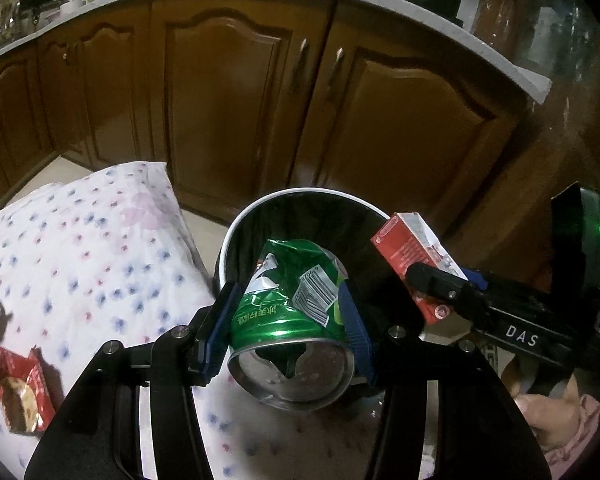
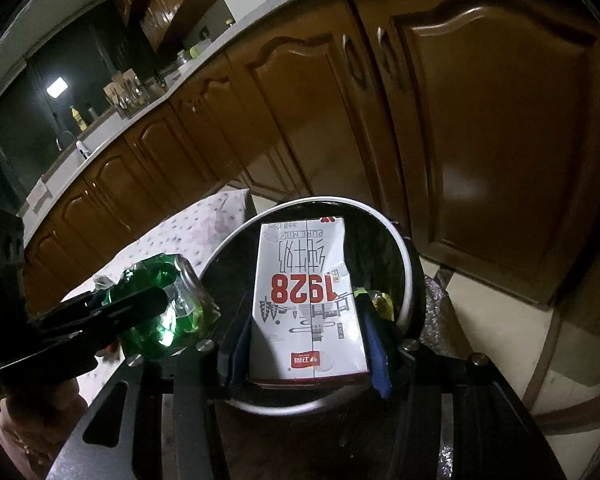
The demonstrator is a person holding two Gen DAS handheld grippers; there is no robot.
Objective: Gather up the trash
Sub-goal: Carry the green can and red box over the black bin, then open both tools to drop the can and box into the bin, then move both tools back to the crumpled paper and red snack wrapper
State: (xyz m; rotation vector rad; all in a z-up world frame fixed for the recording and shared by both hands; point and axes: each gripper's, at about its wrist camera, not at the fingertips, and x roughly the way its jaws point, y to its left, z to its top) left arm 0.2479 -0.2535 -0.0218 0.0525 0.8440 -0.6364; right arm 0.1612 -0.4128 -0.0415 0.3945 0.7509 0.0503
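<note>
Left gripper (image 1: 286,316): a crushed green can (image 1: 290,320) is clamped between its blue pads, held at the rim of the round bin (image 1: 236,232). Beside it, a milk carton (image 2: 308,304) is gripped by the right gripper (image 2: 306,344) over the bin's black-lined mouth. A red snack wrapper (image 1: 18,392) is seen on the dotted cloth (image 1: 80,248).

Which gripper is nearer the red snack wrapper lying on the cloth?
Left. The left gripper, shut on the green can, is beside the red snack wrapper; the right gripper is further, past the bin.
</note>
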